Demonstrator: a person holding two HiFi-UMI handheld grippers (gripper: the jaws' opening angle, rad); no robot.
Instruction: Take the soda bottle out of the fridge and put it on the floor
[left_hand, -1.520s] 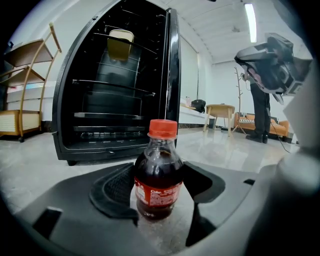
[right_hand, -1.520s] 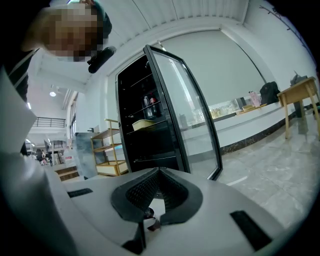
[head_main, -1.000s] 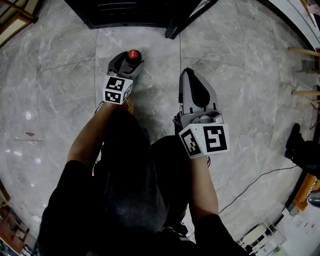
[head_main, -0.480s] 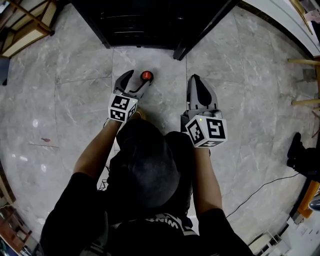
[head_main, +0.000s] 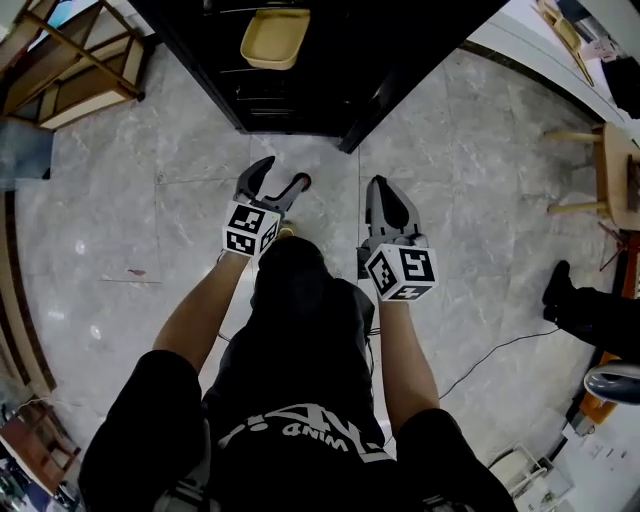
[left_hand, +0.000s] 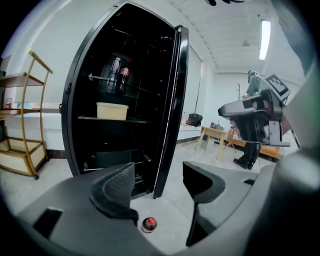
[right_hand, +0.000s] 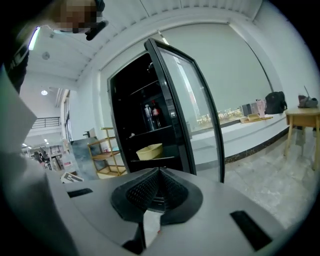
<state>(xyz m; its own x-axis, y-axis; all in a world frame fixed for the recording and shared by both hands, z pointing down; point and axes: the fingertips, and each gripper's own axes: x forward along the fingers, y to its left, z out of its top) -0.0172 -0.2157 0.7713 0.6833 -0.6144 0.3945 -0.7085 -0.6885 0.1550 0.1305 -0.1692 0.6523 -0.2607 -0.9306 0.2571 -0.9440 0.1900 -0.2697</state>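
The pale marble floor (head_main: 120, 200) fills most of the head view, and the black fridge (head_main: 330, 60) stands at its top edge with its door (left_hand: 170, 100) swung wide. Inside, a yellow tub (left_hand: 112, 110) sits on a middle shelf, and a few other bottles (left_hand: 120, 70) stand on the shelf above.

The left tool (head_main: 284, 174) hangs in front of the open fridge with its jaws spread wide and nothing between the pads. The right tool (head_main: 380, 188) is beside it, with its jaws pressed together and empty.

The soda bottle (left_hand: 149, 224) stands upright on the floor just in front of the fridge, well below the left tool and touching neither tool. Only its red cap (left_hand: 149, 222) and a little of the dark shoulder show, seen from above in the left gripper view. By the look of it, the task's placing is done.

Its handling can only be judged:
- **Weight and stiffness:** a capped soda bottle is probably fairly heavy for its width, and stiff while the fizz keeps it taut.
- **Surface:** the wall is smooth and round. Fresh from a fridge it may be cold and damp, so the pads could slide on it.
- **Stability:** it is tall on a small base, so a knock near the top would tip it.

The soundest hold would be across the body, or at the neck under the cap with the jaws level. The body itself is hidden here.
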